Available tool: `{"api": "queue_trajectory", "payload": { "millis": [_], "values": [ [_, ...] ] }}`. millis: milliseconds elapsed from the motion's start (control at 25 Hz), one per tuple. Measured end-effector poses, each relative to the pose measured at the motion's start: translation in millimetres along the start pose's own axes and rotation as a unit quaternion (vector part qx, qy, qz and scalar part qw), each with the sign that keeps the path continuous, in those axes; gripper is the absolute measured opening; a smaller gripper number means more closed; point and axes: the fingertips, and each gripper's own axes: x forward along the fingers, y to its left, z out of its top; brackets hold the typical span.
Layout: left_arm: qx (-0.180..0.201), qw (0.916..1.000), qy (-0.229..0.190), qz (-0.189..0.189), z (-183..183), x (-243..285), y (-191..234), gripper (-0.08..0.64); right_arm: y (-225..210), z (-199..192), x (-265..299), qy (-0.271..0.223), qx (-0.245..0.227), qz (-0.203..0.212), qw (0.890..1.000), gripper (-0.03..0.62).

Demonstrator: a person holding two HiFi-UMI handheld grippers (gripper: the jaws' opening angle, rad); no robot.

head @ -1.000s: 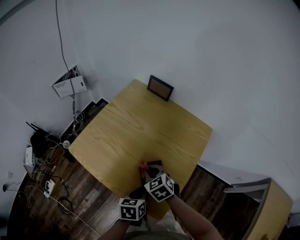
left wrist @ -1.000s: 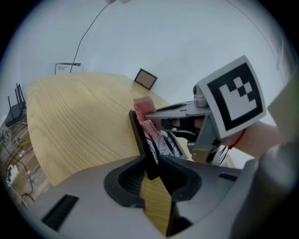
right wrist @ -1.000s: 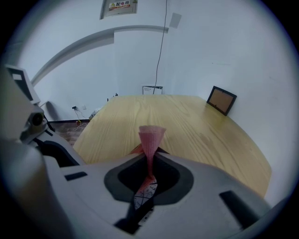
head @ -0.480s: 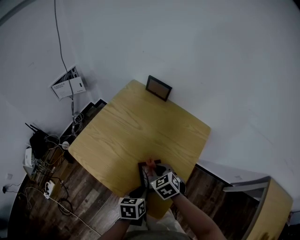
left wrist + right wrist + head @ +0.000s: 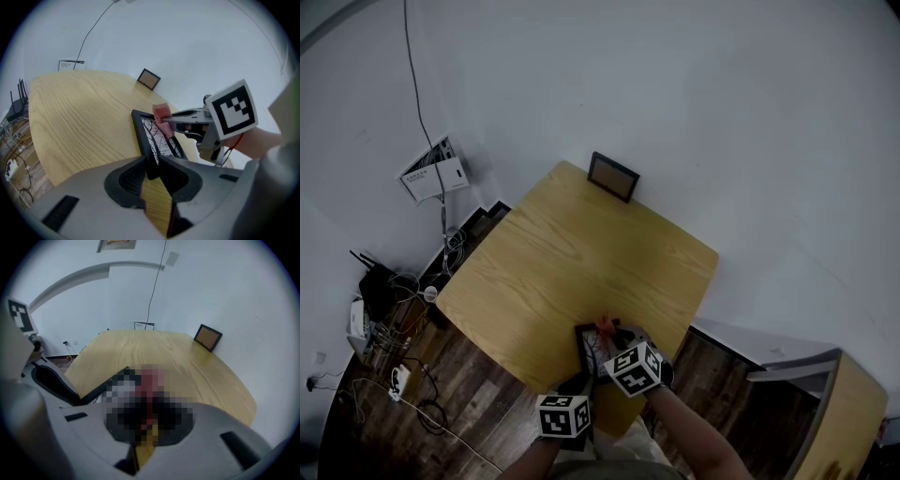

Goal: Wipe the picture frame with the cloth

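At the near edge of the light wooden table [image 5: 572, 262], right in front of the person: black-rimmed rectangular picture frame [image 5: 144, 136], with a printed sheet of dark branch-like lines behind the glass. Left gripper [image 5: 152, 165] pinches it by the near end, jaws closed onto the rim, nothing else between them. Right gripper [image 5: 165, 123] has its jaws clamped together on a small folded pink cloth [image 5: 161, 111]. The cloth sits at the far end of the frame, on the top rim.

Step in hand, as I read it: a wiping pass over the glass. To do it well:
- Hold the left clamp fixed so the frame can't pivot.
- Contact with the cloth only; keep the hard jaws off the glass.
- Straight strokes down the long axis toward the held end, each overlapping the last.
- The cloth is small, so the rim and corners need their own passes.
- Light pressure. The frame is gripped at one end only, so a hard push at the far end would lever it.

Orientation: the long axis runs away from the person, toward the far table edge. The glass faces up and leans to the right gripper's side. Can't tell whether the far end rests on the table. A second small dark frame [image 5: 613, 176] leans on the white wall [image 5: 722, 112] at the far edge, well apart.
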Motion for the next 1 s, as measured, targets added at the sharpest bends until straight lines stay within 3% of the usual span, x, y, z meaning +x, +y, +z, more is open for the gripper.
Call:
{"api": "queue_trajectory", "payload": {
  "millis": [480,1000],
  "values": [
    [0.004,1.0000,-0.003,0.003,-0.8,-0.1,0.1,0.081,6.1,12.3,-29.4,-0.045,0.062,0.009,0.997,0.018],
    [0.004,1.0000,-0.003,0.003,-1.0,-0.6,-0.5,0.080,66.4,2.7,-36.8,-0.051,0.070,0.091,0.992,0.018]
  ]
}}
